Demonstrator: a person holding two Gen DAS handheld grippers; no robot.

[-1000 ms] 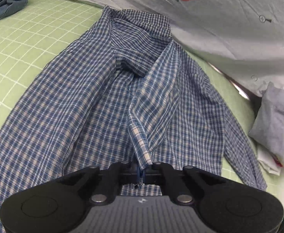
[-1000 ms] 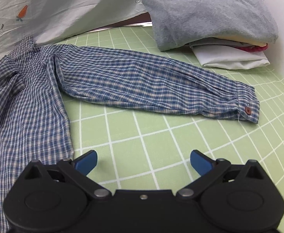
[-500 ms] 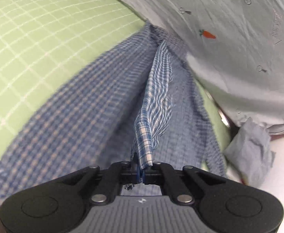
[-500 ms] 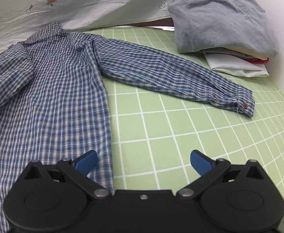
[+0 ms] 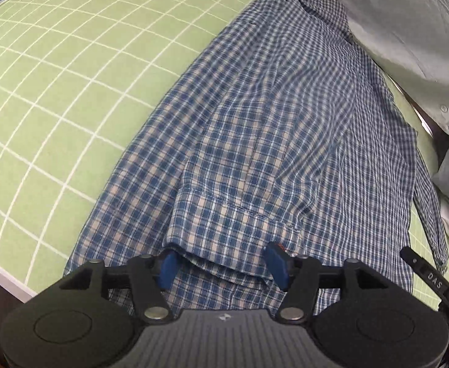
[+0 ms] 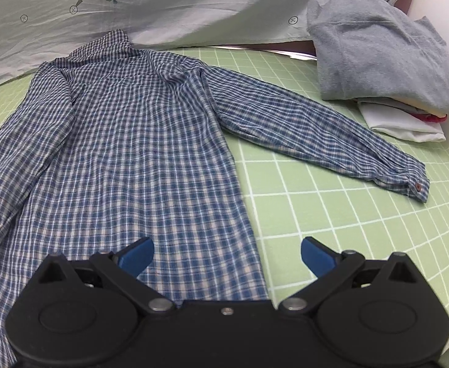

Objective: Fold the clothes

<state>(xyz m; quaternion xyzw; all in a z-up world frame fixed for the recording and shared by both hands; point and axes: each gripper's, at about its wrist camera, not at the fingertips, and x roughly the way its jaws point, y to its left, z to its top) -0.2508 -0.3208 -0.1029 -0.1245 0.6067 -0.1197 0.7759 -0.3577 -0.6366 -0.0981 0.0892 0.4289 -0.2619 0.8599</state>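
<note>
Shirt: the blue plaid shirt (image 6: 138, 141) lies flat on the green grid mat (image 5: 55, 70), collar at the far edge against the pale carrot-print sheet (image 6: 193, 3).
Left sleeve: I see it folded in over the body, its cuff (image 5: 230, 224) lying on the near part of the shirt just in front of my left tongs.
Left gripper (image 5: 224, 263): the jaws are opening; the cuff lies between the blue pads but they no longer press on it, so I judge this a release.
Right gripper (image 6: 227, 254): wide apart and holding nothing, hovering over the near right hem of the shirt, one pad above cloth, the other above mat.
Right sleeve (image 6: 316, 135): it stretches out to the right across the mat, cuff button up, not yet folded in.
Step in hand: I am letting the left sleeve settle. To do it well I would lift straight off so the pads do not drag the cuff, and check that the sleeve lies smooth along the body.
Next: I judge the right sleeve wants the same fold, gripped near its cuff and laid over the body.
Nearby: a stack of folded clothes (image 6: 384, 58), grey on top, sits at the far right, close to the right sleeve but apart from it.
Writing: "DAS" on a black strap (image 5: 433, 279) at the left view's right edge; an arrow label on the sheet at the far left of the right view is too blurred for me to read.
</note>
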